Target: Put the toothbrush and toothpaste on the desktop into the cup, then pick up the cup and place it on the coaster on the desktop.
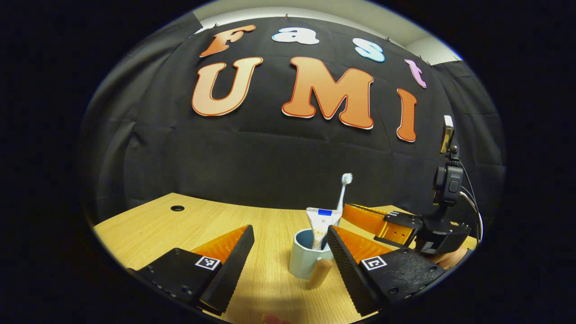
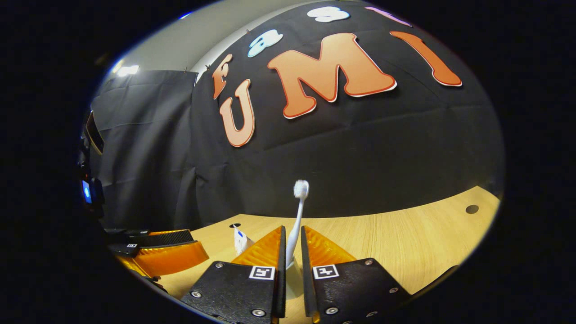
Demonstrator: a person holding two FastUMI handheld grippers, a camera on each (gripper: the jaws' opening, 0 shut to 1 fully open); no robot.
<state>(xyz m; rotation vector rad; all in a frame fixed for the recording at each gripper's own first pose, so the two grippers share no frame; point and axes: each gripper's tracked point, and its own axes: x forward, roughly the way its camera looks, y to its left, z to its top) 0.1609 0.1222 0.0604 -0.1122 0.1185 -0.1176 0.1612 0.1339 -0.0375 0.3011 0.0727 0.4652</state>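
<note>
A pale blue cup (image 1: 302, 261) with a wooden handle stands on the desktop between the spread fingers of my open left gripper (image 1: 290, 252), touching neither. A white toothpaste tube (image 1: 322, 220) stands in the cup, crimped end up. The white toothbrush (image 1: 344, 189) stands upright over the cup, bristles on top; its lower end is hidden behind the tube. My right gripper (image 1: 348, 210) reaches in from the right. In the right gripper view that gripper (image 2: 293, 228) is shut on the toothbrush (image 2: 298, 211) handle, with the toothpaste tube (image 2: 240, 240) just to the left. The left gripper (image 2: 157, 247) lies farther left.
The wooden desktop (image 1: 180, 229) has a round cable hole (image 1: 177, 208) at its far left. In the right gripper view bare desktop (image 2: 405, 243) stretches right to another hole (image 2: 472, 209). A hand (image 1: 450, 258) holds the right gripper, with its camera (image 1: 447, 180) mounted above.
</note>
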